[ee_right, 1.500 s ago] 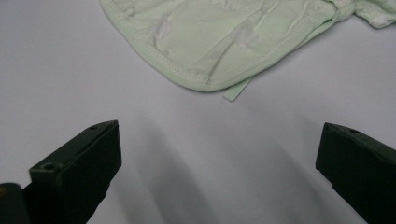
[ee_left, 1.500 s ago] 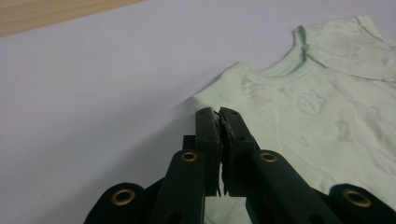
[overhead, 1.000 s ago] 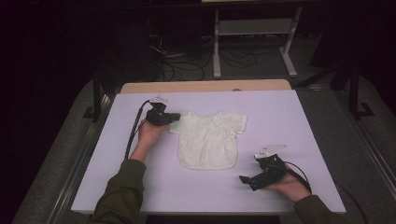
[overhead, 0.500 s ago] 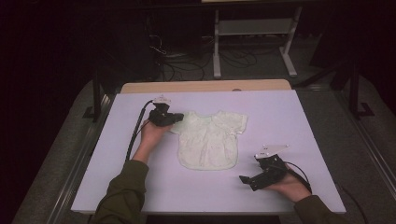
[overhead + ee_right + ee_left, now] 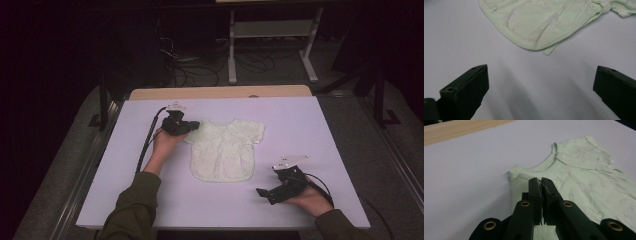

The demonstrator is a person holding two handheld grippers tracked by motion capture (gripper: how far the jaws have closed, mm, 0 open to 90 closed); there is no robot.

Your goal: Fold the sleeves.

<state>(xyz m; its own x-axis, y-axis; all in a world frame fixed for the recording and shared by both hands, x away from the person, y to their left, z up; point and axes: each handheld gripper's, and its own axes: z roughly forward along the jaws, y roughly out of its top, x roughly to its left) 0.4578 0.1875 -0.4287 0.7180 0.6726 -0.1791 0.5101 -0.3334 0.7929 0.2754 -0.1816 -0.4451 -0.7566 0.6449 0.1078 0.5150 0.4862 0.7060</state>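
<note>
Shirt (image 5: 224, 150), pale green, lies flat mid-desk (image 5: 320, 125) as in the earlier frames; nothing has visibly shifted; left tool (image 5: 541, 181) stays pinched tight on the fabric at the shoulder beside the collar; right tool (image 5: 262, 192) rests near the hem, jaws wide apart and empty; the sleeve under the left tool is hidden, and the shirt's print is too faint to read.

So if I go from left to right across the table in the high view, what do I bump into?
Left gripper → little green shirt → right gripper, all on the white table.
</note>
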